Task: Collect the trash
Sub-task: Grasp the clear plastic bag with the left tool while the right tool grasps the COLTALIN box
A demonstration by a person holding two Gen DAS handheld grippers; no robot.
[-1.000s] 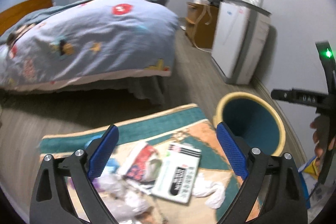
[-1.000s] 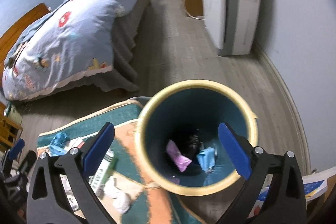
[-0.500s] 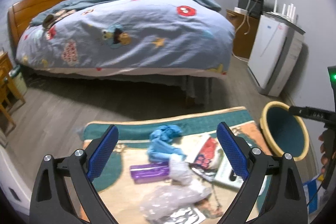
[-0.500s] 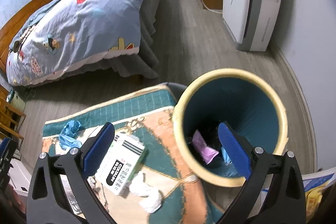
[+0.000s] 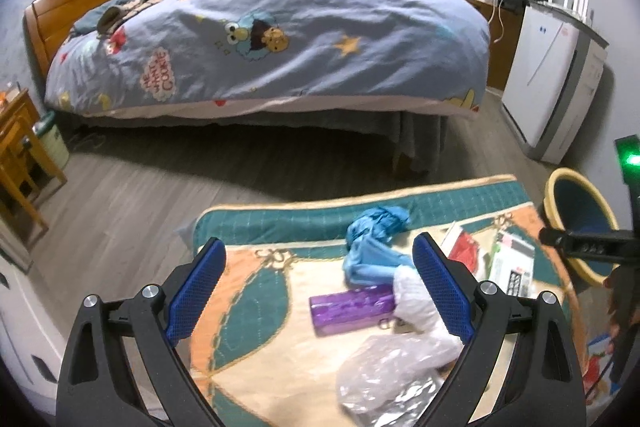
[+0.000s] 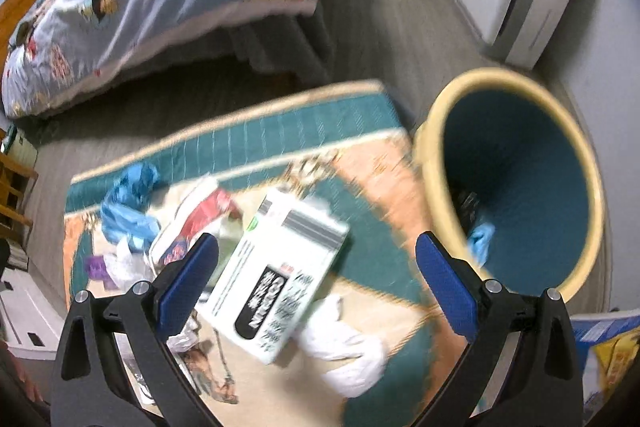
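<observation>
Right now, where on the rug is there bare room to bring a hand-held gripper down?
The rug's left half is bare, left of the purple wrapper. Crowded to the right: blue cloth, clear plastic bag, white box and crumpled tissue toward the bin.

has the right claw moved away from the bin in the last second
Yes. The right claw has swung left off the bin: earlier the bin sat between its fingers, now it lies to the right and the white box sits between them.

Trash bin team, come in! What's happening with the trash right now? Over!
Left gripper open, empty, over purple wrapper. Right gripper open, empty, over white box. Bin beside rug, some trash inside. Path clear.
</observation>
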